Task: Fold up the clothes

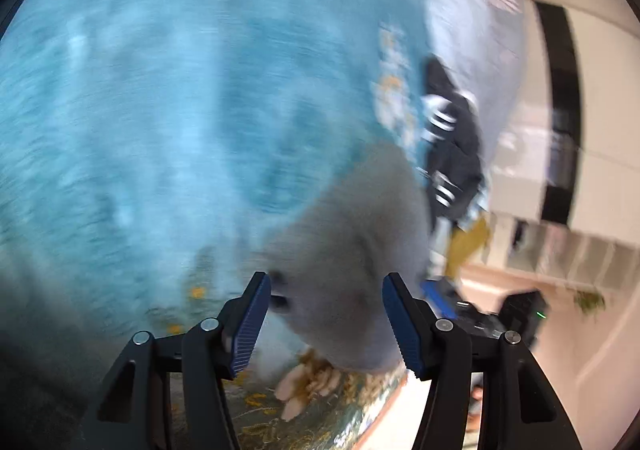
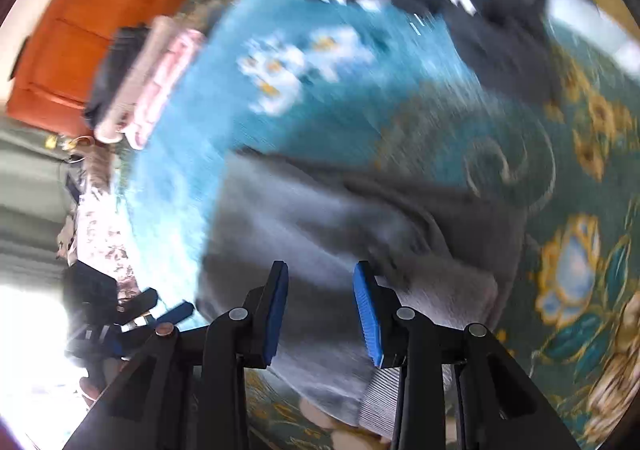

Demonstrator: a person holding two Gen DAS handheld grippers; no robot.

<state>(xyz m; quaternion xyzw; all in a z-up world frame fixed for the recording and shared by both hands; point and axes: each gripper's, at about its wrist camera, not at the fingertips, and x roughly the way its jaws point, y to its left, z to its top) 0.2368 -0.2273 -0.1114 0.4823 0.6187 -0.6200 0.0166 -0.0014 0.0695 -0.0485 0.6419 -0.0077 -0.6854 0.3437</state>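
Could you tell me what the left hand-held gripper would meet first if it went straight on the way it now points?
Most likely the grey garment, which sits just beyond the open left hand-held gripper, lying over the blue garment; blur leaves depth uncertain.

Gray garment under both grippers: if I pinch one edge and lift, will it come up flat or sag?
Likely sag: the gray garment already lies in soft rumpled folds, so it looks floppy. Its ribbed hem may give the right gripper a firmer bite. It could also drag the teal garment beneath it. Both grippers are open; the left gripper straddles a gray bulge.
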